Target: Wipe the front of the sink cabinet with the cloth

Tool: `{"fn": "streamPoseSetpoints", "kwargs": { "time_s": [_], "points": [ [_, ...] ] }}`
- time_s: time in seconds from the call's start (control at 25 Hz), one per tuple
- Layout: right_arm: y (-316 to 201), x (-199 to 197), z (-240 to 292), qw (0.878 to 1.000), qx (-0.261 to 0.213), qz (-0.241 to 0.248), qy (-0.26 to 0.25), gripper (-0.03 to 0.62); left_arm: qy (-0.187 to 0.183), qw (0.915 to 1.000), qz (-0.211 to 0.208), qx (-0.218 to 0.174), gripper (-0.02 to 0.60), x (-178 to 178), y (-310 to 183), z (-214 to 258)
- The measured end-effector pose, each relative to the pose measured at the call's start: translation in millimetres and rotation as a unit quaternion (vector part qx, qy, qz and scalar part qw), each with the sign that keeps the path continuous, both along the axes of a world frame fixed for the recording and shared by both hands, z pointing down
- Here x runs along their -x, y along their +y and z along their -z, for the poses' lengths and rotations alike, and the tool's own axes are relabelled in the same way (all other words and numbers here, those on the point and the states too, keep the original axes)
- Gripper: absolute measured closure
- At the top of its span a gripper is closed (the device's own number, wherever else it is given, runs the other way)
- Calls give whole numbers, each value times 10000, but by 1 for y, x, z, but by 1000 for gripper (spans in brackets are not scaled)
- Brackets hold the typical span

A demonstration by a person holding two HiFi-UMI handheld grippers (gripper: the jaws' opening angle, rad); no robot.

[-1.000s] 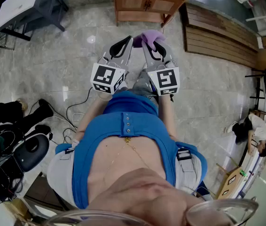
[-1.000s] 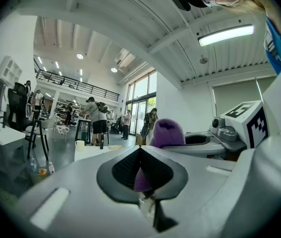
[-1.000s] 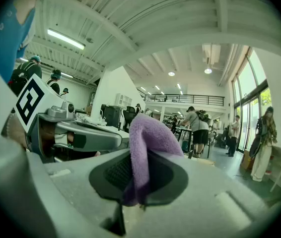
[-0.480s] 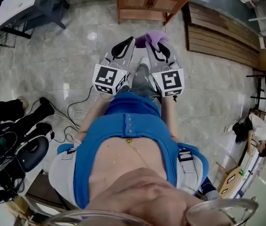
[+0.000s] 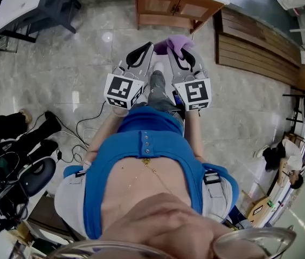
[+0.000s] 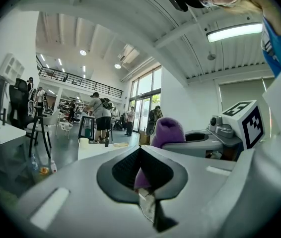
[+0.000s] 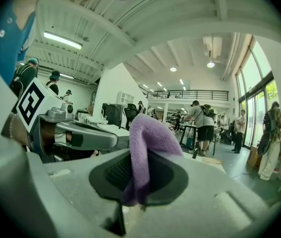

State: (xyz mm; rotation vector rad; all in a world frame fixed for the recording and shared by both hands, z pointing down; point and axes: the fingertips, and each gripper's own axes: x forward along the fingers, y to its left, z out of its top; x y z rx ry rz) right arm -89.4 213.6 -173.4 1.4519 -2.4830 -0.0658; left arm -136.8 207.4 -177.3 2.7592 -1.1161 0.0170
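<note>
- Right gripper (image 7: 138,182) is clamping the purple cloth (image 7: 148,133): jaws closed on a fold, with the rest bulging up and over the jaw tips.
- Left gripper (image 6: 140,171) is sitting with its jaws together. A thin purple sliver is showing in the seam between the pads, so it looks like it is pinching a bit of the same cloth.
- Both grippers are being held side by side in front of the person's blue shirt (image 5: 147,139), tips pointing away from the body and angling toward each other.
- The cloth is hanging in the air at those tips, mostly over the right one and well above the floor (image 5: 88,63).
- The sink cabinet (image 5: 177,7) is standing at the far edge of the floor, straight ahead of the grippers. The cloth is staying well apart from its wooden front, so nothing is touching it.
- Wooden slats (image 5: 255,42) are lying on the floor just right of the cabinet.
- Cables (image 5: 88,128) are trailing across the floor toward its left edge, near dark gear there.
- People are standing around tables in the background of both gripper views.
</note>
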Motion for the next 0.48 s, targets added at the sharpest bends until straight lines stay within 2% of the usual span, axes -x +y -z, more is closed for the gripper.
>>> {"fn": "streamPoseSetpoints", "kwargs": {
  "time_s": [0.48],
  "points": [
    [-131, -34, 10, 9993, 4, 365, 14, 539, -65, 9995, 274, -127, 583, -35, -132, 16]
  ]
}}
